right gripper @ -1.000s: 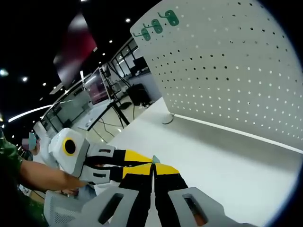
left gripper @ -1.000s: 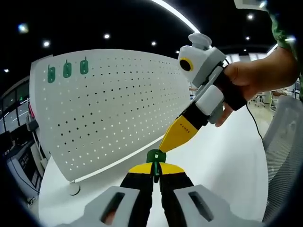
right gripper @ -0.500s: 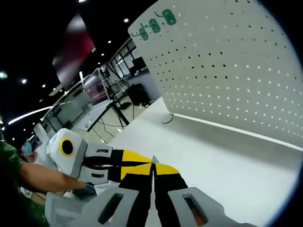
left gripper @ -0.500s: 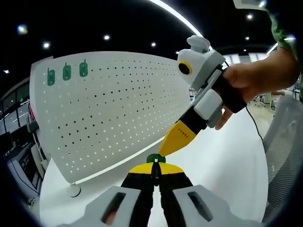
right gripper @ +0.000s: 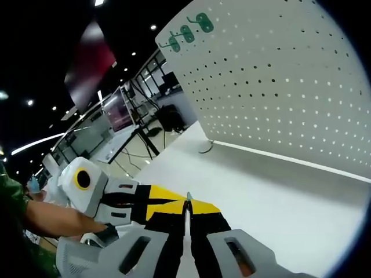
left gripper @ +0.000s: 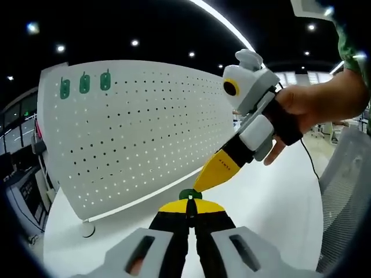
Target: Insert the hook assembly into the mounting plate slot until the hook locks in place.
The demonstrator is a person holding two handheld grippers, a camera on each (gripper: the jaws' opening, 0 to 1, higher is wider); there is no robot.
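Low in the left gripper view, the left gripper [left gripper: 189,204] has its black-and-yellow jaws pressed together on a small green plastic hook [left gripper: 189,194], whose rounded top pokes out just above the jaw tips. Touching that hook from the upper right is the yellow tip of the right gripper [left gripper: 200,184], which slants down from a hand [left gripper: 301,113] wrapped around its black grip; whether its jaws are parted cannot be made out from this side. Behind both stands a big white perforated mounting board [left gripper: 145,127], upright on a white tabletop [left gripper: 278,197], well apart from the held hook. Three green hooks [left gripper: 84,84] already sit in a row near the board's upper left corner.

Turning to the right gripper view, the right gripper [right gripper: 186,204] shows its jaws nearly together, a thin gap between them, with a sliver of the hook [right gripper: 188,196] at their tips. The left gripper [right gripper: 174,200] comes in from the left, its yellow jaw meeting those tips. The board [right gripper: 278,92] rises at the upper right, the three mounted hooks [right gripper: 188,33] near its top edge, far from the grippers.
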